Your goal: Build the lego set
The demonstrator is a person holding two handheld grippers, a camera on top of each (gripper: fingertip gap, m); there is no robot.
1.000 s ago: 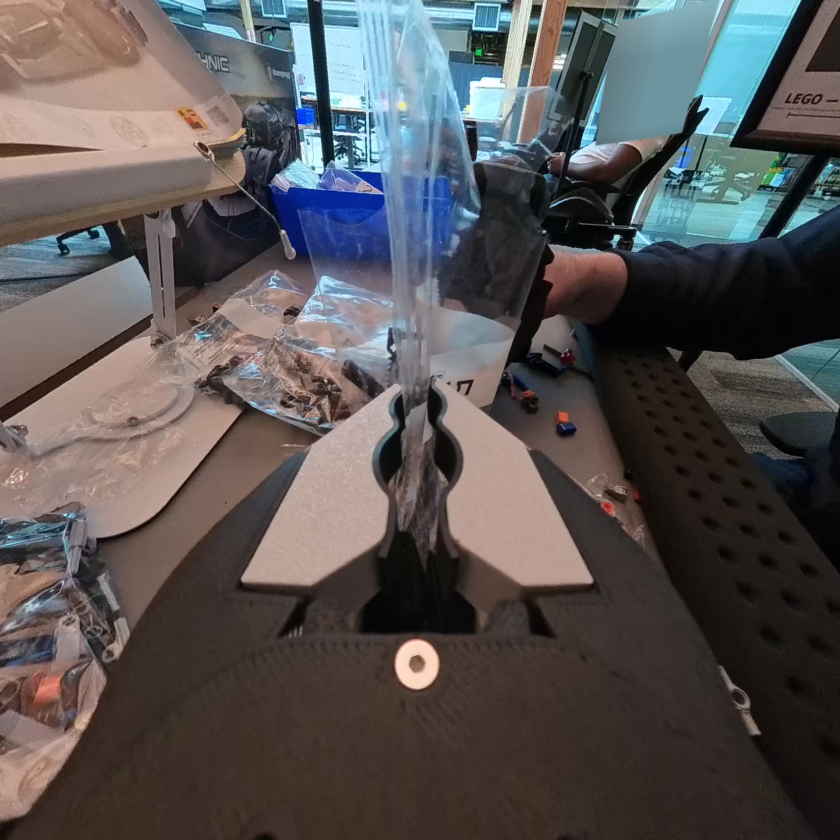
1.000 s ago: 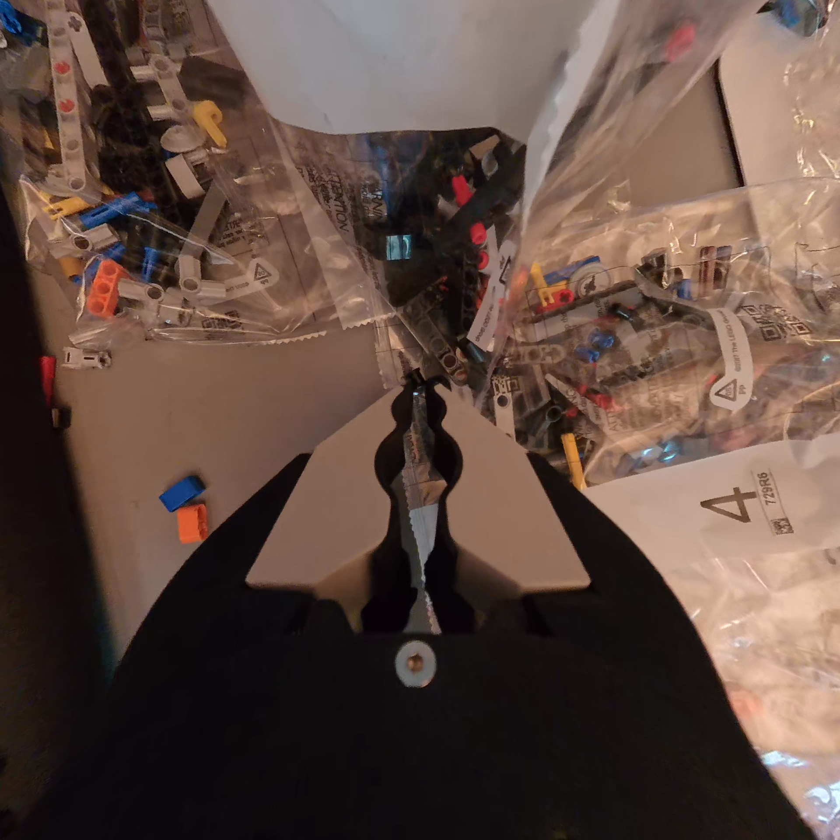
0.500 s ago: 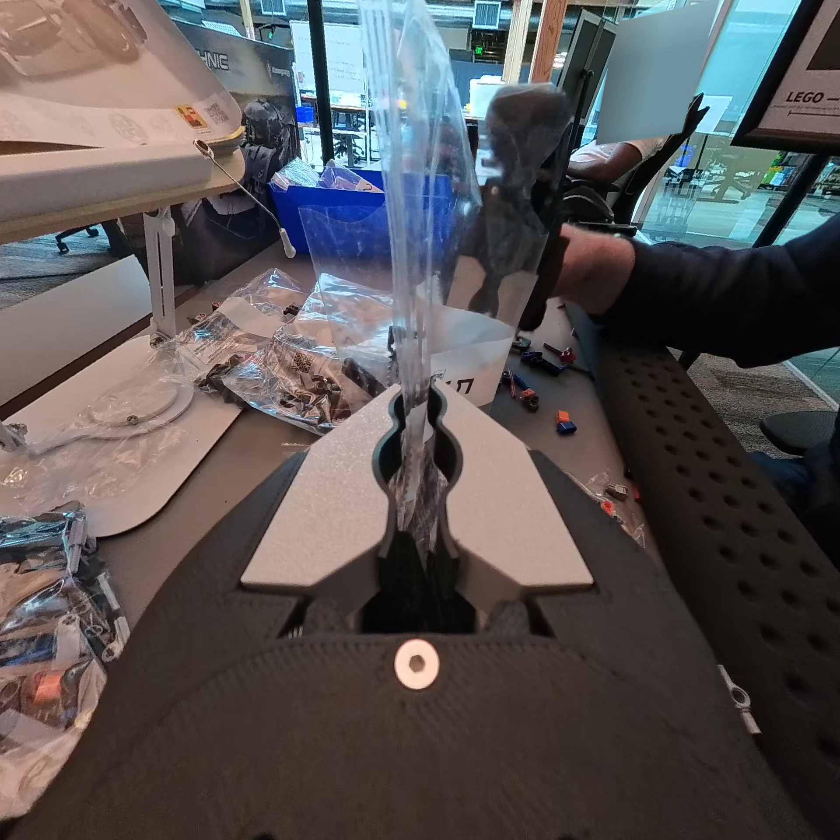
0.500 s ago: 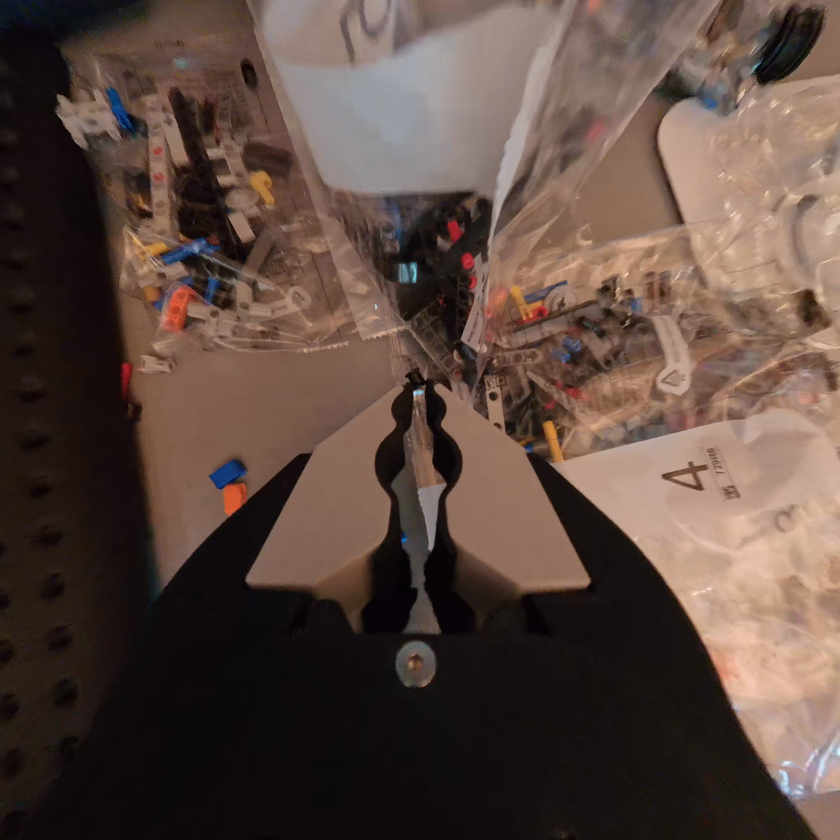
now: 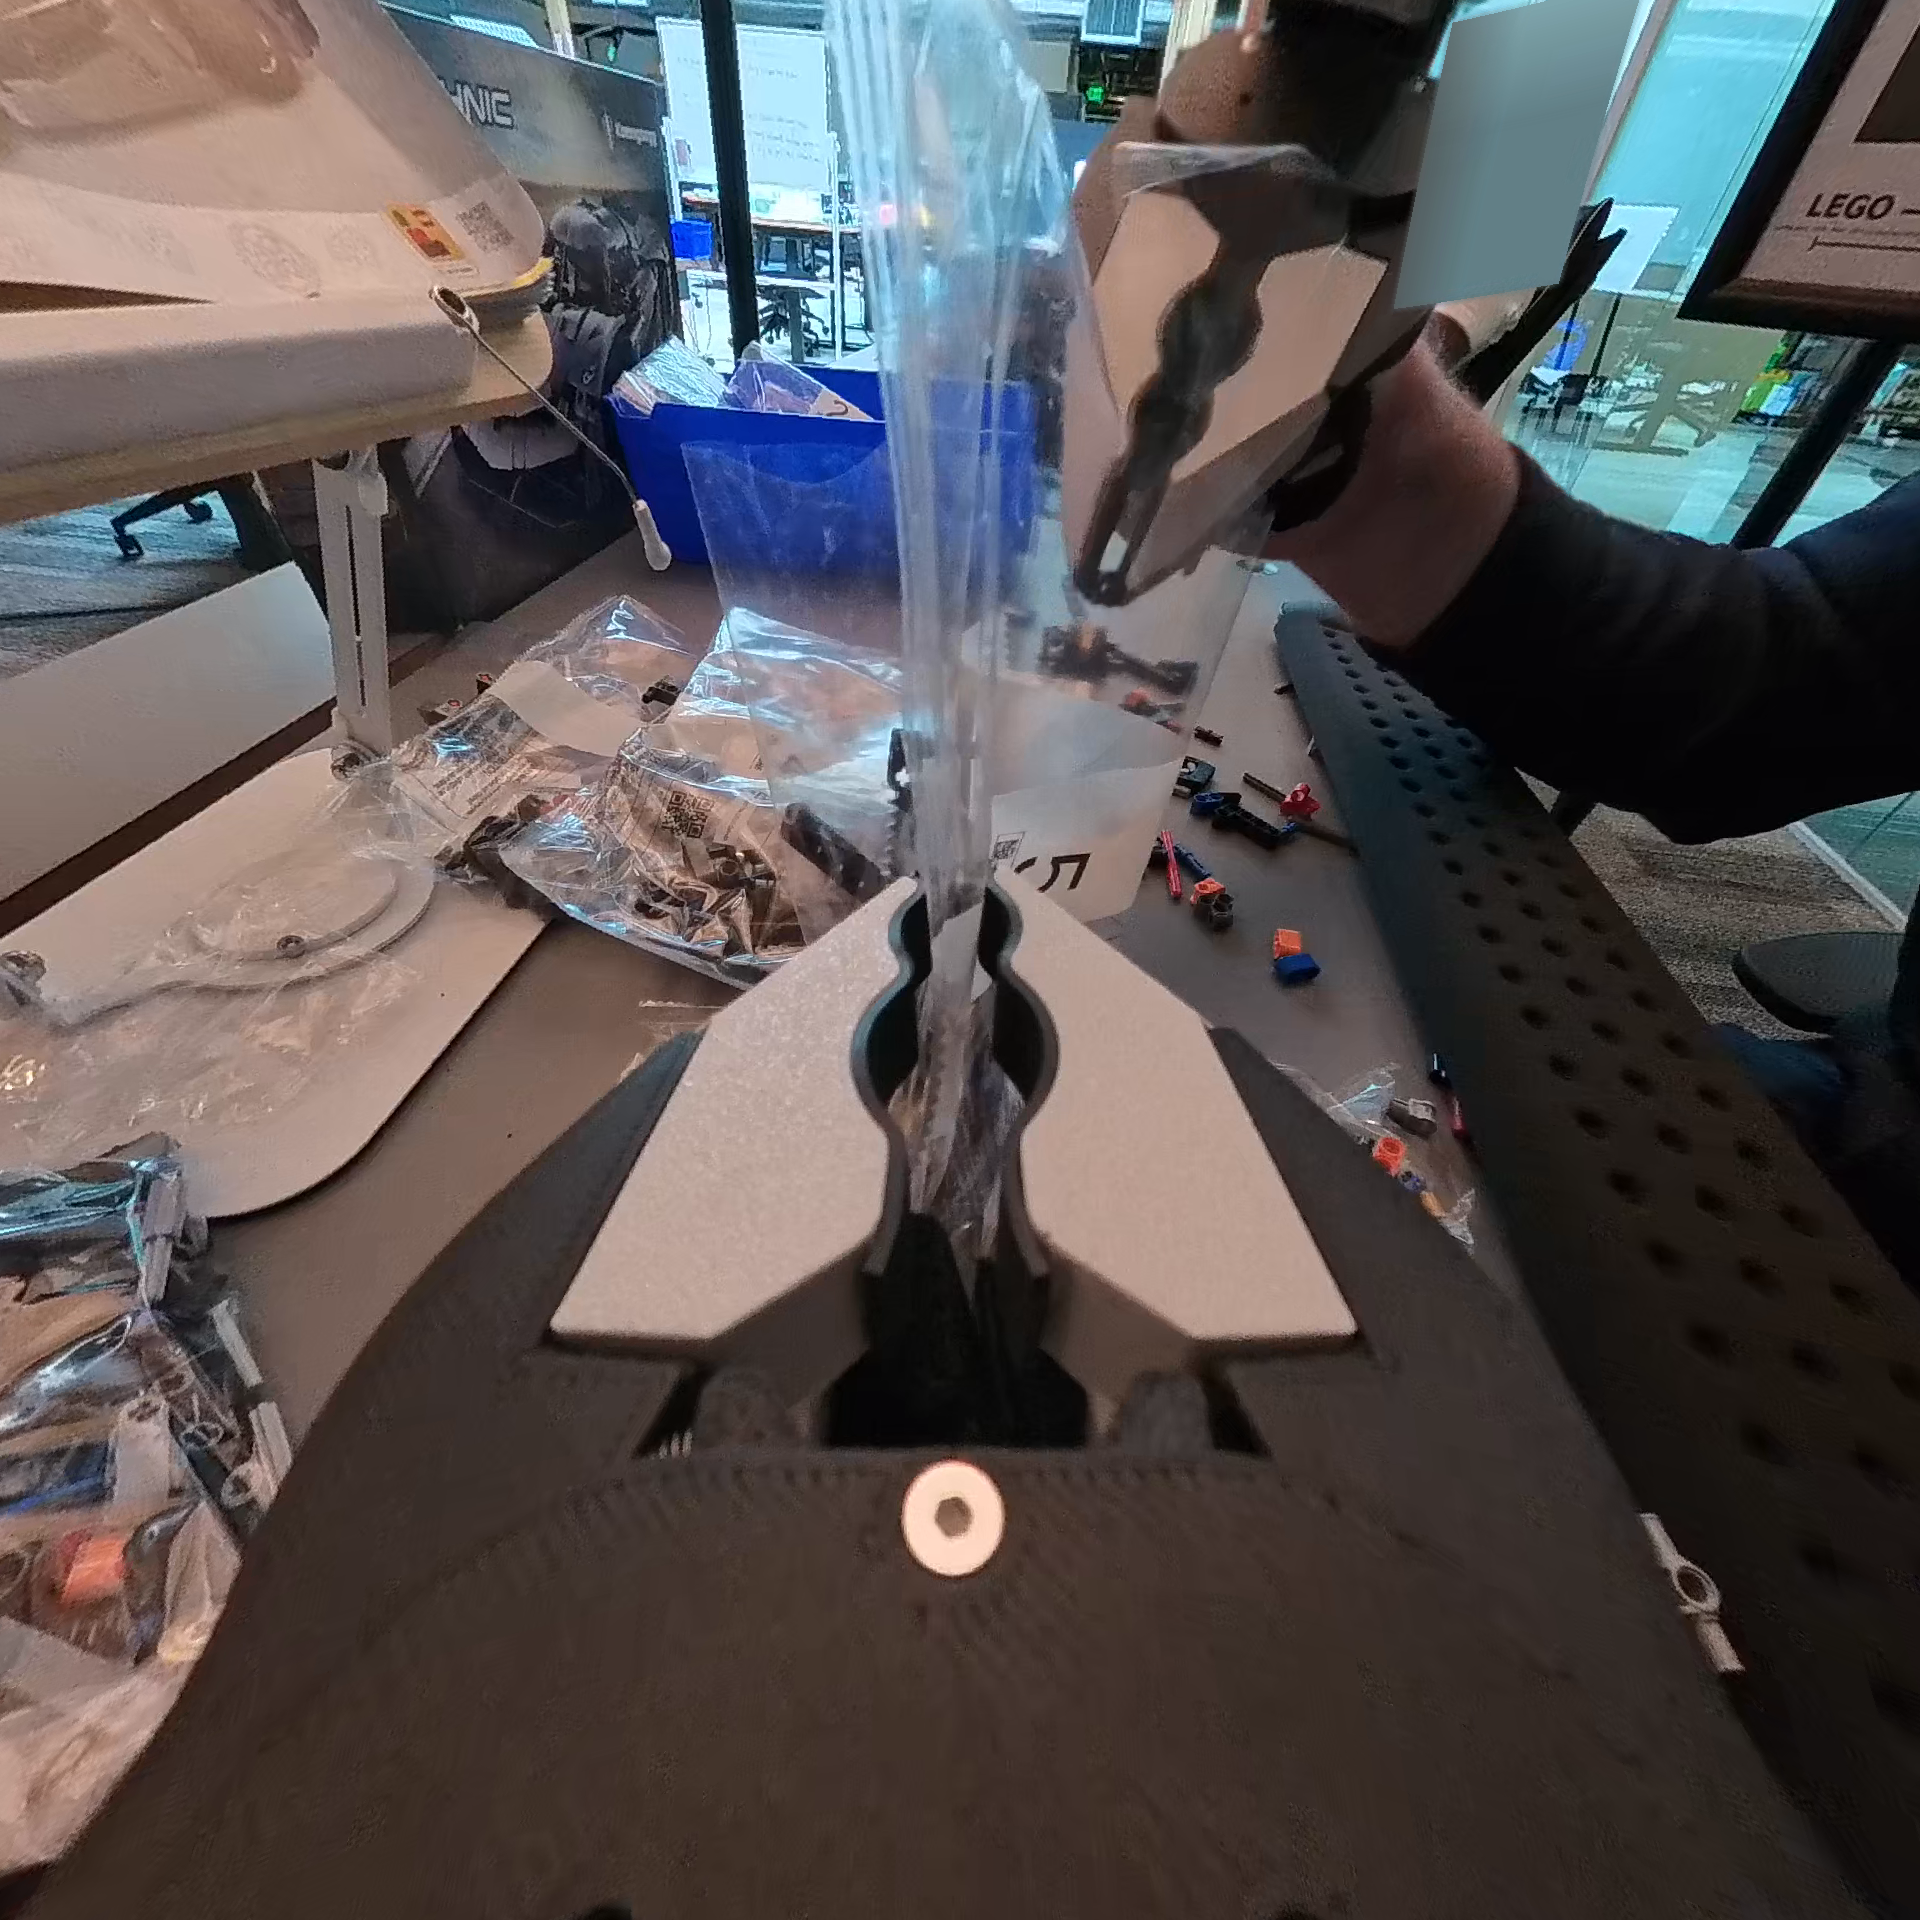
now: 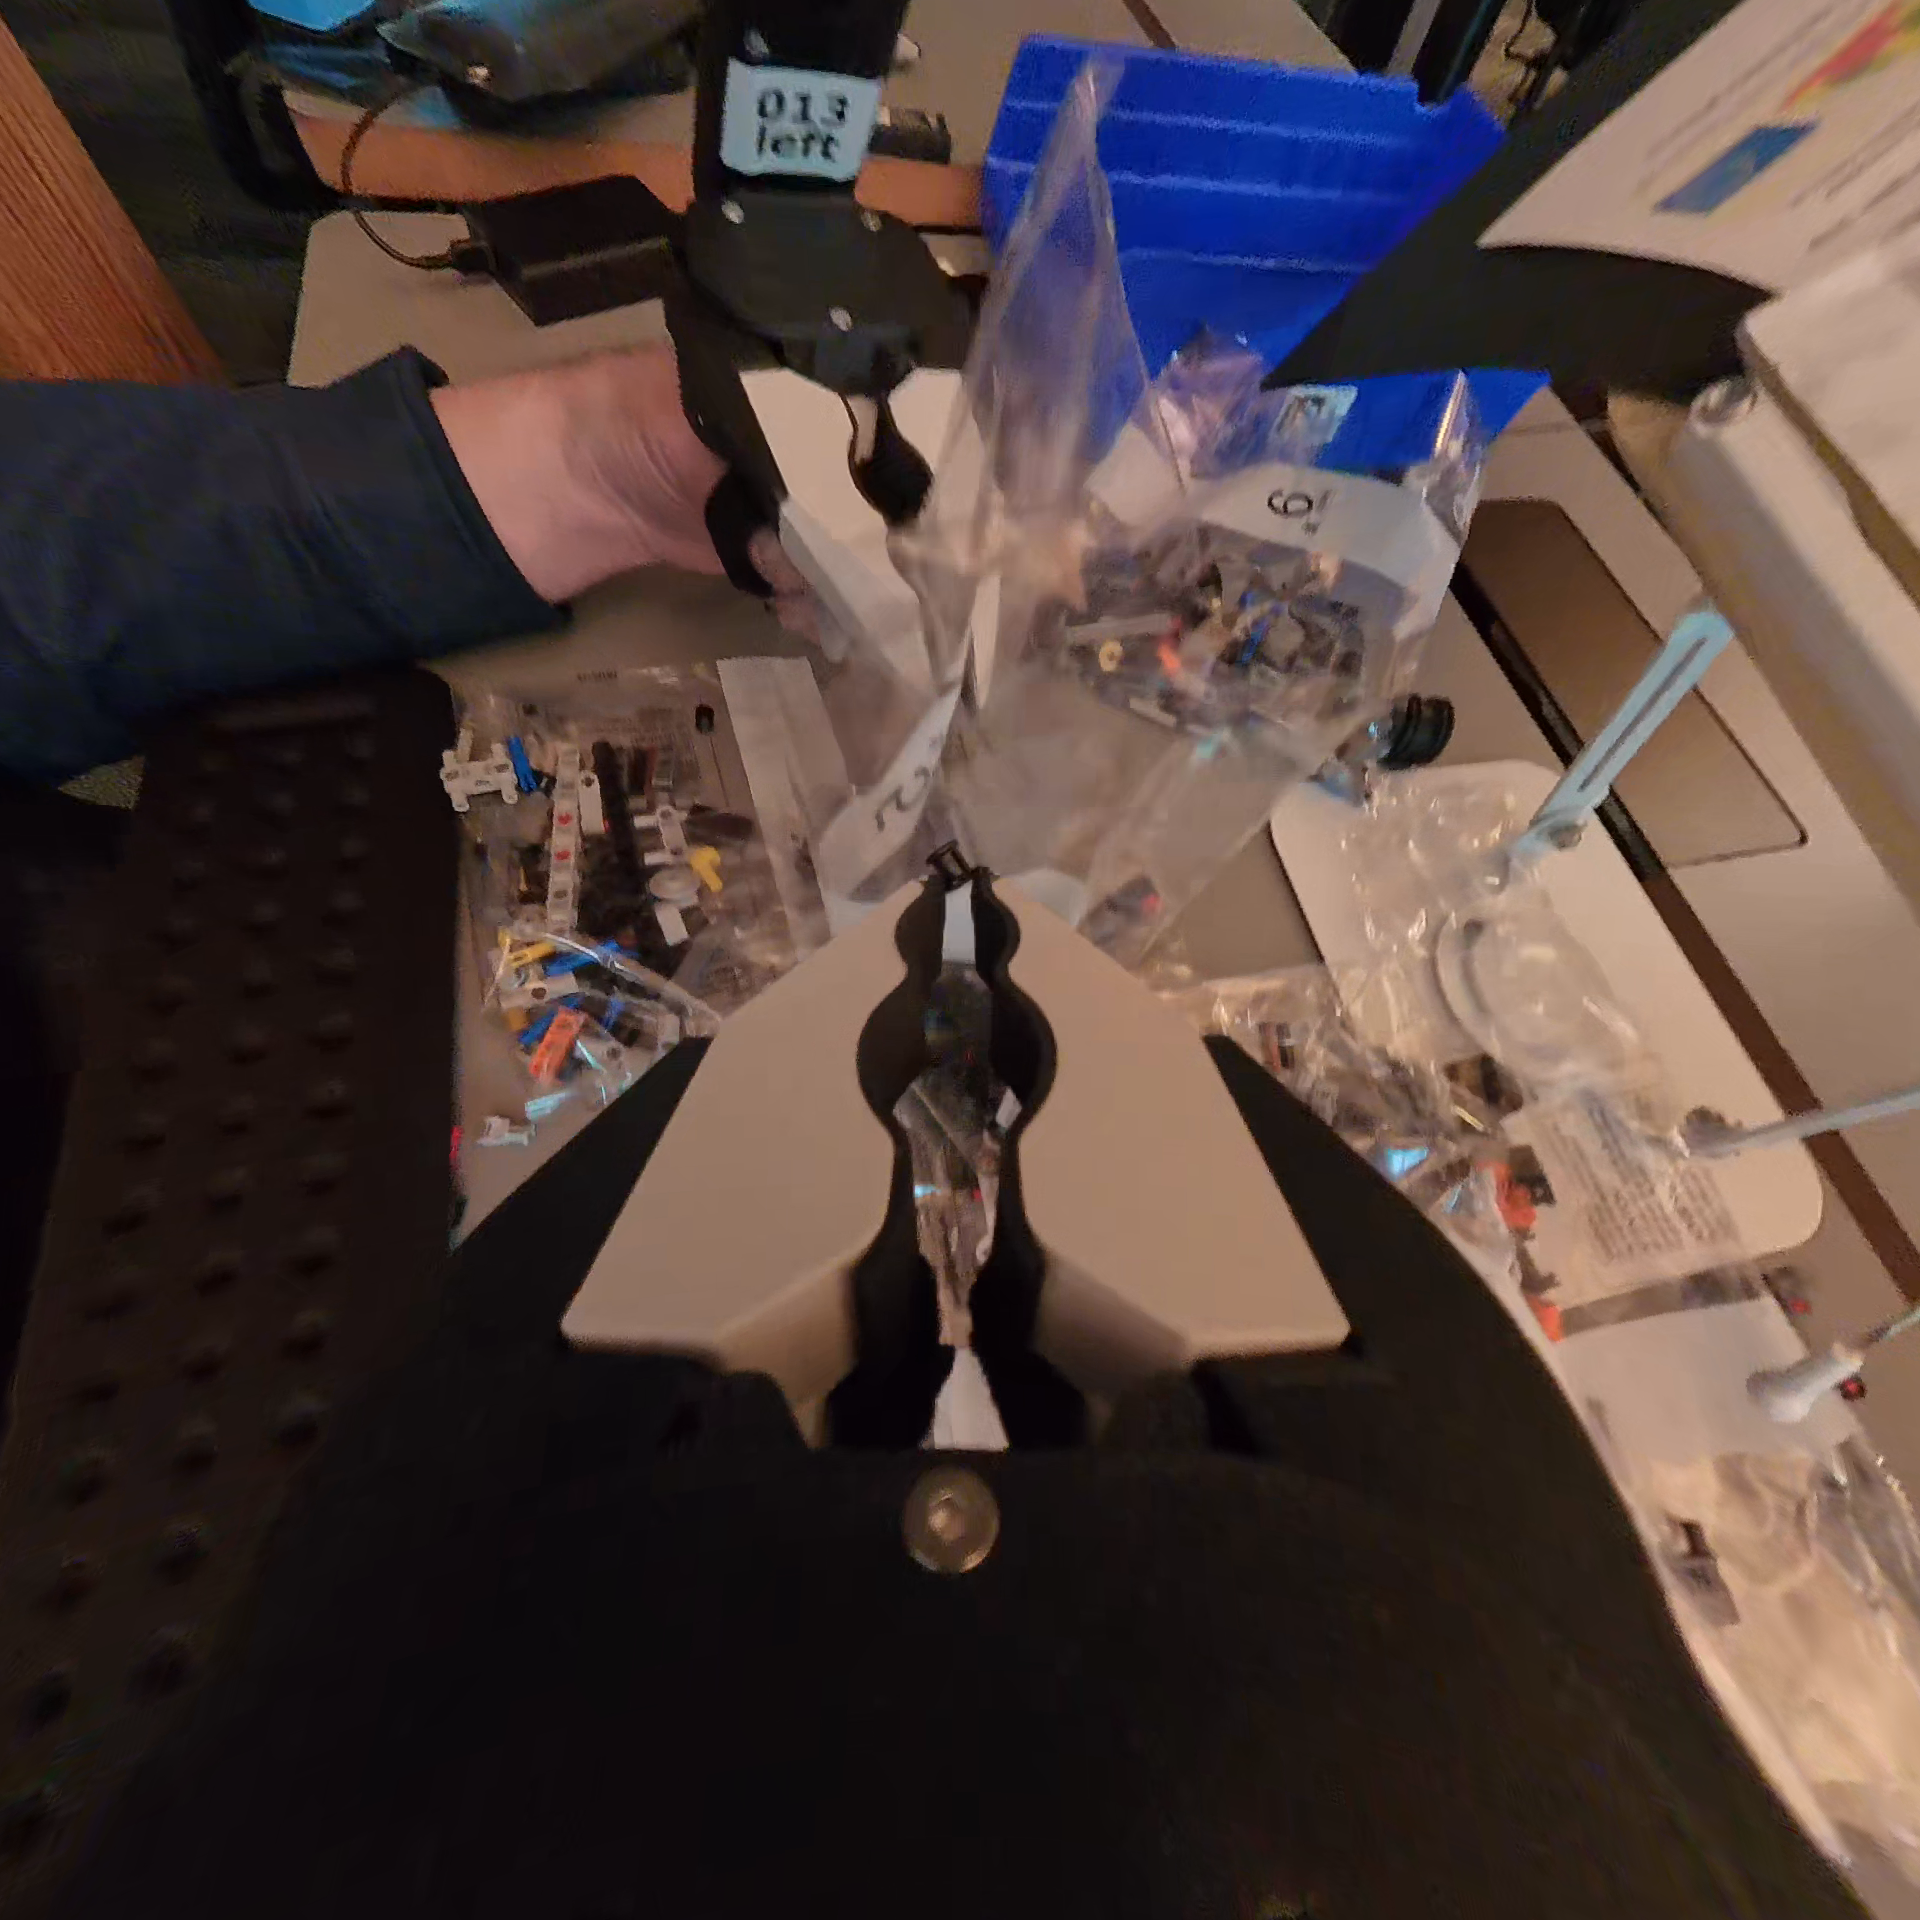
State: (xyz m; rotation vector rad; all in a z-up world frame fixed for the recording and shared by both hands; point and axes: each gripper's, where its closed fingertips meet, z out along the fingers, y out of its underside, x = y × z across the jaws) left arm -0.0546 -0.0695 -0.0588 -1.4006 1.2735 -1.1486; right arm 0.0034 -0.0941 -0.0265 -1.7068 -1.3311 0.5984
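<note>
**Opening a parts bag, both grippers on the plastic**

I have the clear plastic bag of small Lego parts (image 5: 966, 582) lifted above the grey surface (image 5: 582, 997), stretched between my grippers. My left gripper (image 5: 953, 914) is clamped on one edge of the film; my right gripper (image 6: 958, 883) is pinched on another part, raised higher. Other sealed bags of parts (image 6: 613, 883) lie beneath, loose bricks (image 5: 1288, 956) toward the surface's right edge. I judge the step is tearing the bag open; next calls for pulling the grippers apart without scattering pieces.
</note>
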